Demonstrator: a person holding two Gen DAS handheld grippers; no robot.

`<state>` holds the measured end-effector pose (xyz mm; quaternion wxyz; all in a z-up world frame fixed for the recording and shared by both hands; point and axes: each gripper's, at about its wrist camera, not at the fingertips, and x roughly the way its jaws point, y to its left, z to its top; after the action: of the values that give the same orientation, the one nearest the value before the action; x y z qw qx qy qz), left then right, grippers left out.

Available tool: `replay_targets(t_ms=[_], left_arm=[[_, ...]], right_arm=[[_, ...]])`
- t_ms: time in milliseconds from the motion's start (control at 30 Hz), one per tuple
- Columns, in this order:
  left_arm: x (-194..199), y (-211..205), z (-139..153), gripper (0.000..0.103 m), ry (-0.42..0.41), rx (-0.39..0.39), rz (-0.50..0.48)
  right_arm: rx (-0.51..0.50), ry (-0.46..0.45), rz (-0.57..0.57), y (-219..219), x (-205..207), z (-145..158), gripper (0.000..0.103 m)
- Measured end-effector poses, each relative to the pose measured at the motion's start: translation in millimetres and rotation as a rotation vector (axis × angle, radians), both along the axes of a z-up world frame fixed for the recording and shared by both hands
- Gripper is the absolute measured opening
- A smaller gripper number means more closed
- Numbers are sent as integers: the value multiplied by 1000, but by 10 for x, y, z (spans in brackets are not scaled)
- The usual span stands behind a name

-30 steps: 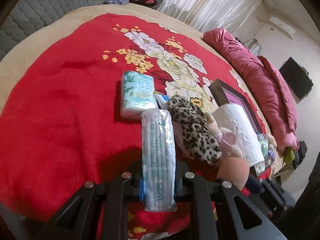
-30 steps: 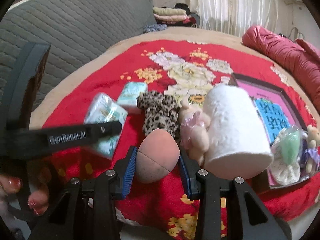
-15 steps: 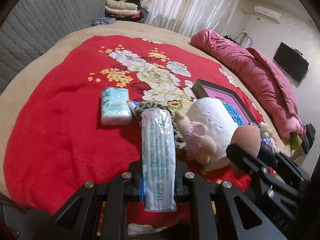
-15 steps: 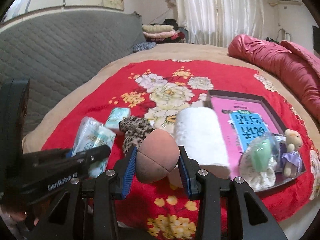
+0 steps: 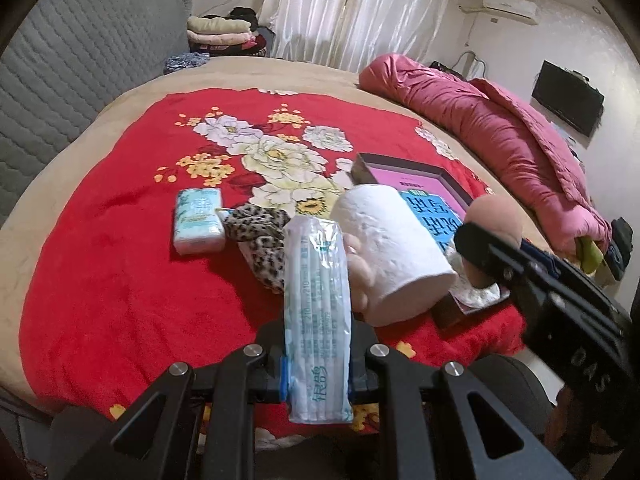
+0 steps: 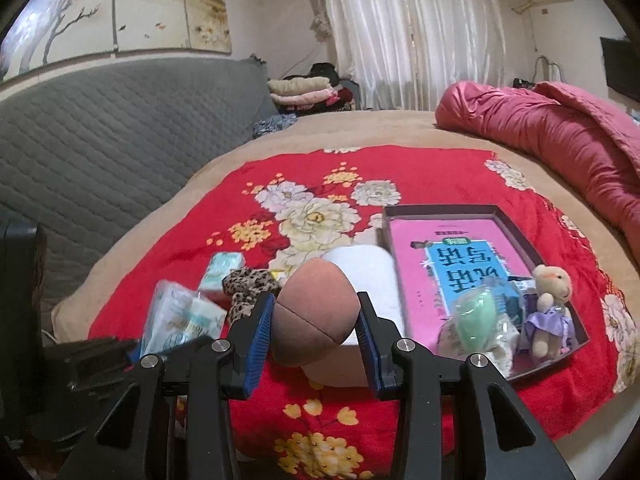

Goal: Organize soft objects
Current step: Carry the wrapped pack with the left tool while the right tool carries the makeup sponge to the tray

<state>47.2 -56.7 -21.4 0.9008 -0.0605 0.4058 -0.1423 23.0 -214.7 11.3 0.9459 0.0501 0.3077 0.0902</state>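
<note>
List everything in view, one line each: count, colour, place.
tissue pack: 1, white-teal, in left hand-held gripper
sponge puff: 1, peach-brown, in right hand-held gripper
tissue packet: 1, white-teal, on blanket
leopard cloth: 1, spotted, beside packet
paper roll: 1, white, beside tray
tray: 1, dark, on blanket
book: 1, pink-blue, in tray
green sponge: 1, in tray
teddy bear: 1, tan, purple dress, in tray
blanket: 1, red floral
quilt: 1, crimson, bed's right
left hand-held gripper: shut
right hand-held gripper: shut
</note>
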Motion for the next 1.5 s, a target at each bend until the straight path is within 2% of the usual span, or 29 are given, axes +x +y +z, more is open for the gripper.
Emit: replay_targets(t_ms=[567, 933, 1233, 1400, 1500], left_arm=[[-250, -568, 391, 19, -29, -13, -96], [-185, -1036, 611, 19, -58, -9, -163], [-86, -1366, 510, 19, -26, 3, -230], [9, -1515, 360, 19, 8, -4, -262], [108, -1594, 257, 19, 48, -37, -275]], right_arm=[[84, -97, -118, -519, -226, 283, 41], [163, -124, -274, -1094, -315, 318, 41], [209, -114, -364, -1409, -350, 256, 41], [176, -105, -397, -1521, -308, 215, 41], [155, -93, -427, -1616, -297, 154, 41]])
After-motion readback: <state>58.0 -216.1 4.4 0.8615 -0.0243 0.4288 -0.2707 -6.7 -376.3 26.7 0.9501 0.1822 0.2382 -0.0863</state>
